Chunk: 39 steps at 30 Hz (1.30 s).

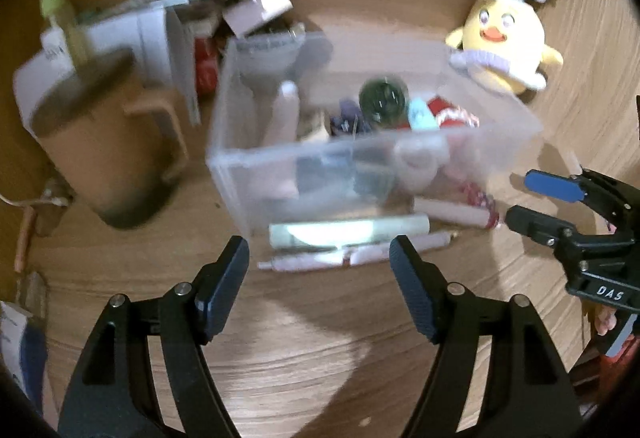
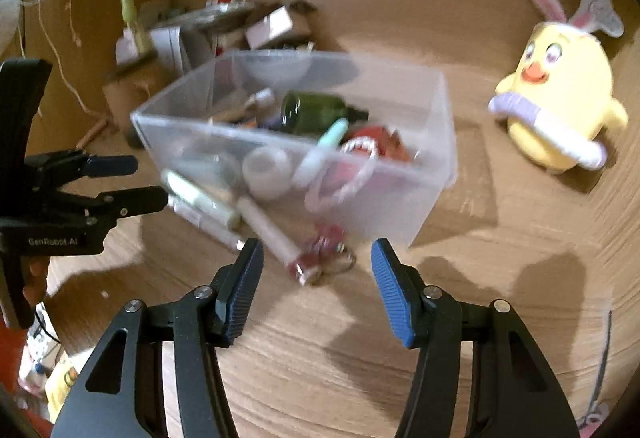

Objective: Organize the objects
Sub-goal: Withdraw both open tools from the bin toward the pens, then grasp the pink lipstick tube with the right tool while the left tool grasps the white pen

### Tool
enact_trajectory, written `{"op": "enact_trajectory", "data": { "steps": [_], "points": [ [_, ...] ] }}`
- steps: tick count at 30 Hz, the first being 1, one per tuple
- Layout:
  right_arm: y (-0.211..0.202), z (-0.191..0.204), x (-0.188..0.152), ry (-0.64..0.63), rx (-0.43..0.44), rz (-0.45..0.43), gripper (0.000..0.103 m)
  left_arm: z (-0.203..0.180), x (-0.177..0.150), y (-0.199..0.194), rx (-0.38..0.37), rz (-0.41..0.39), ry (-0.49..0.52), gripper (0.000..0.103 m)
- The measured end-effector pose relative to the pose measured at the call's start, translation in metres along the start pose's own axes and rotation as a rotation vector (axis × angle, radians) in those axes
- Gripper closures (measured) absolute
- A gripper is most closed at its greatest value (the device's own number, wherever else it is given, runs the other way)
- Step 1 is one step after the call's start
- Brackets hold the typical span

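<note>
A clear plastic rectangular storage box [image 1: 372, 158] stands on the light brown wood-grain tabletop [image 1: 304, 350], already holding a jumble of small things: a dark green glass bottle [image 2: 320, 111] lying on its side, a pale mint-green tube [image 2: 333, 132], a red and white packet [image 1: 452, 116] and a round white jar [image 2: 267, 171] against the near wall.

Just outside the box, along its near wall, lie several loose items on the table: a pale green cylindrical tube [image 1: 348, 231], a white pen [image 1: 308, 261] in front of it, a pinkish-white stick [image 1: 452, 212] and a small red piece on a metal key ring [image 2: 324, 256].

The left gripper [image 1: 318, 264] hangs above the table with its dark padded fingers spread apart and nothing between them, aimed at the pale tube and pen. The right gripper [image 2: 316, 264] also stands with its blue-padded fingers apart and empty, just short of the key ring and stick.

A yellow plush chick with pink rabbit ears [image 1: 506, 38] sits to the right of the box, well apart from it. To the left stands a brown mug with a handle [image 1: 108, 142], and behind it a blurred heap of what look like white boxes and packets [image 1: 180, 22].
</note>
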State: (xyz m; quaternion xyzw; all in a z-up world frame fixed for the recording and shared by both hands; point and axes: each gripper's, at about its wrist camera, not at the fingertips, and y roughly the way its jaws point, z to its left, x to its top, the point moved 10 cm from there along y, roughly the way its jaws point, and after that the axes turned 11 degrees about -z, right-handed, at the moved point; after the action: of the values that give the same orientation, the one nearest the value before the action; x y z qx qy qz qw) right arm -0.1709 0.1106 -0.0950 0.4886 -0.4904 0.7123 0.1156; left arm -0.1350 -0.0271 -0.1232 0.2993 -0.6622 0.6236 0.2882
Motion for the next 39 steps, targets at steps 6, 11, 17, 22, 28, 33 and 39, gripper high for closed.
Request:
{"op": "enact_trajectory", "data": {
  "steps": [6, 11, 17, 22, 28, 33, 39],
  "points": [
    [0.011, 0.005, -0.010, -0.018, 0.038, 0.048, 0.069, 0.000, -0.006, 0.013, -0.022, 0.032, -0.006, 0.026],
    [0.018, 0.011, -0.014, -0.030, 0.062, 0.070, 0.081, -0.003, -0.009, 0.021, -0.074, 0.055, -0.047, 0.023],
    [0.016, 0.015, -0.017, -0.040, 0.069, 0.070, 0.084, -0.014, -0.015, 0.019, -0.091, 0.073, -0.012, 0.023],
    [0.006, 0.013, -0.024, -0.036, 0.066, 0.072, 0.086, -0.022, -0.030, 0.005, -0.103, 0.083, 0.027, 0.023],
    [-0.008, 0.005, -0.038, -0.035, 0.054, 0.091, 0.088, -0.033, -0.048, -0.014, -0.127, 0.106, 0.070, 0.023],
    [-0.021, 0.002, -0.047, -0.063, 0.032, 0.103, 0.088, -0.038, -0.049, -0.024, -0.118, 0.091, 0.118, 0.023],
    [-0.017, 0.004, -0.029, -0.062, 0.035, 0.070, 0.088, -0.037, -0.032, -0.012, -0.121, 0.066, 0.145, 0.023]
  ]
}}
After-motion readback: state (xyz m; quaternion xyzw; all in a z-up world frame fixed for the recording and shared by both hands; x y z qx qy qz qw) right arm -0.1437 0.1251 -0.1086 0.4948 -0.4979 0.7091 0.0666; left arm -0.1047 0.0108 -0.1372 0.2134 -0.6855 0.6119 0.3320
